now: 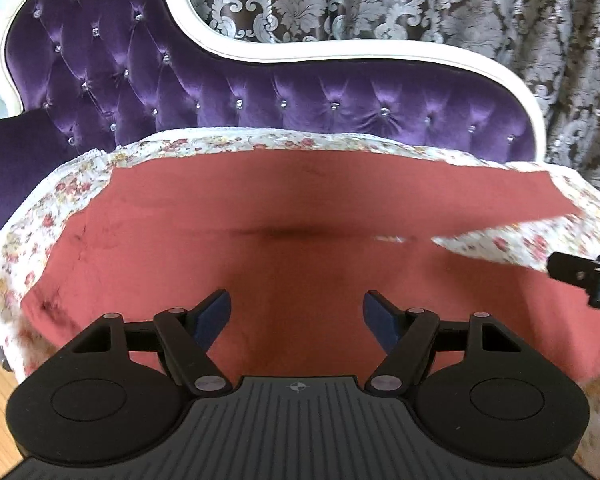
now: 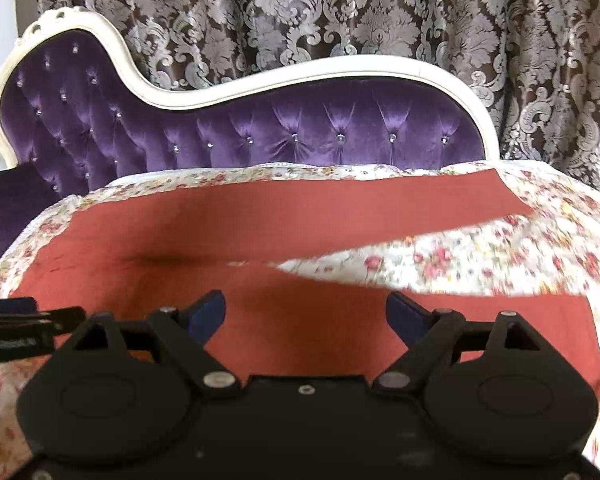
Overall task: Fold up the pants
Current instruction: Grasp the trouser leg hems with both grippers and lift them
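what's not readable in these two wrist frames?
- Near edge of the pants: left wrist view, hidden behind the left gripper body.
- Right leg end: right wrist view, lost in the motion-blurred floral cover near the right edge.
- Right gripper: in the left wrist view only a piece shows, cut off by the right edge.
- Waistband details: too soft to read in both views.

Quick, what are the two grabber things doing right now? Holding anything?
Left hand-held gripper: open, holding nothing.
Right hand-held gripper: open, holding nothing.
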Motion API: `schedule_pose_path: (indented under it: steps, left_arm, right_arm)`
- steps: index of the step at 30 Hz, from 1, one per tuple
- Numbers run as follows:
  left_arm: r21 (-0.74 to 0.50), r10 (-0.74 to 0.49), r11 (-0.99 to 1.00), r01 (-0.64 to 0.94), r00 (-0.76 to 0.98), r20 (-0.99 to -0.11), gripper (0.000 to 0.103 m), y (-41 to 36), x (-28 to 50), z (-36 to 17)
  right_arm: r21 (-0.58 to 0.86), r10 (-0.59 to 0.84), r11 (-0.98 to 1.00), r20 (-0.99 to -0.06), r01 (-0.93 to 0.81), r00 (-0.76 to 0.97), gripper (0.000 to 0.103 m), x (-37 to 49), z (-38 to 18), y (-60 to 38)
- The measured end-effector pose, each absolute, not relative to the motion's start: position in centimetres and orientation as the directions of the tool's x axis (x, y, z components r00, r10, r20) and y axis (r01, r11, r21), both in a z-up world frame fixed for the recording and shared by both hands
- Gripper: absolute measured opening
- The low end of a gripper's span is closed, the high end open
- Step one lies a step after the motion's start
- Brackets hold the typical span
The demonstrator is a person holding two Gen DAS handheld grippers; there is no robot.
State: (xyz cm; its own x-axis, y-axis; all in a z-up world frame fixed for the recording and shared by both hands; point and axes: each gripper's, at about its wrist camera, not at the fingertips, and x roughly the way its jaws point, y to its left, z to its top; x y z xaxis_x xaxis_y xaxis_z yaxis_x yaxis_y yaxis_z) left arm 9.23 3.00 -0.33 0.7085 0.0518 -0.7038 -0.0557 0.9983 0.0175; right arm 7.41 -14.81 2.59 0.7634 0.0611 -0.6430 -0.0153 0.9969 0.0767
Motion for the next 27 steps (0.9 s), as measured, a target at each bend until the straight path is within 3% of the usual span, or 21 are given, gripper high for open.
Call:
schedule_pose_path:
  steps: [13,27]
  left_arm:
    - [0.037,0.063,0.998,-0.054,0.652,-0.755,0.072,3.7,20.0,-4.5]
    - [0.077,0.094,0.996,-0.053,0.581,-0.809,0.073,5.3,27.5,-9.1]
  right_arm:
    - [0.014,0.090,0.994,-0.689,-0.111,0.719,0.084,26.3,-0.8,-19.4]
    - [0.020,0.310,0.904,-0.718,-0.427,0.623,0.084,44.9,-6.7,-17.9]
